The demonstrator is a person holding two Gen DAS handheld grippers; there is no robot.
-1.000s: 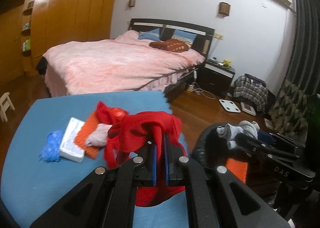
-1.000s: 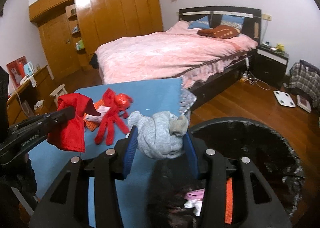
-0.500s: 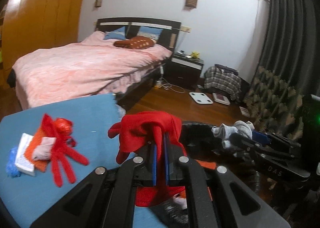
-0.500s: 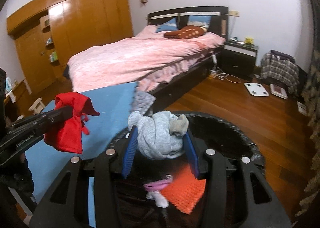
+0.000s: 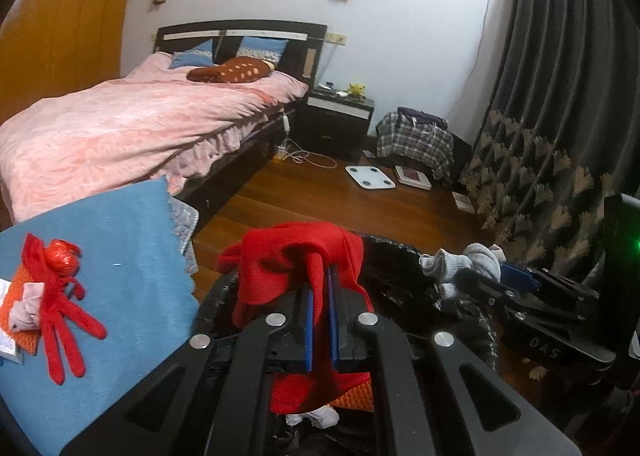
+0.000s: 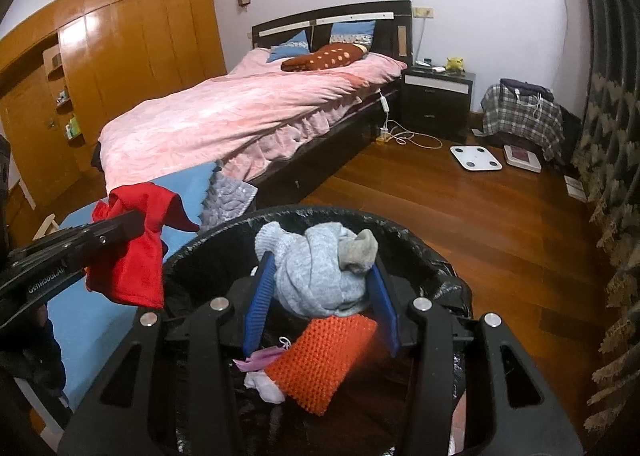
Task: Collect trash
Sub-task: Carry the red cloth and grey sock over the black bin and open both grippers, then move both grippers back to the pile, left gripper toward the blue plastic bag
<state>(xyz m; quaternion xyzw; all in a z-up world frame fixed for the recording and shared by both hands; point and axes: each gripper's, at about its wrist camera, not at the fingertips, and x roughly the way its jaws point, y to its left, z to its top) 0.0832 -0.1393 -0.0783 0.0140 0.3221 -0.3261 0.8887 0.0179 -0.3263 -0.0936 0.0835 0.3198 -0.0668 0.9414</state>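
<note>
We hold our left gripper [image 5: 320,312] clenched on a red cloth [image 5: 296,256], which hangs over the near rim of the black-lined trash bin [image 6: 400,223]; our right gripper [image 6: 320,296] has its jaws opening around a grey sock bundle [image 6: 316,268], which sits between the pads directly above the bin's mouth.

We judge the sock likely to drop cleanly onto the orange sponge [image 6: 324,360] below it, unless its knit snags on a ribbed pad; the red cloth is the greater risk, since it drapes on both sides of our left fingers and part could land outside the rim or cling when we let go.

The left wrist view alone shows the trash remaining on the blue mat [image 5: 128,256] to the left of our left gripper, a red glove [image 5: 60,308] among it; the right wrist view alone shows the bin's inside.
</note>
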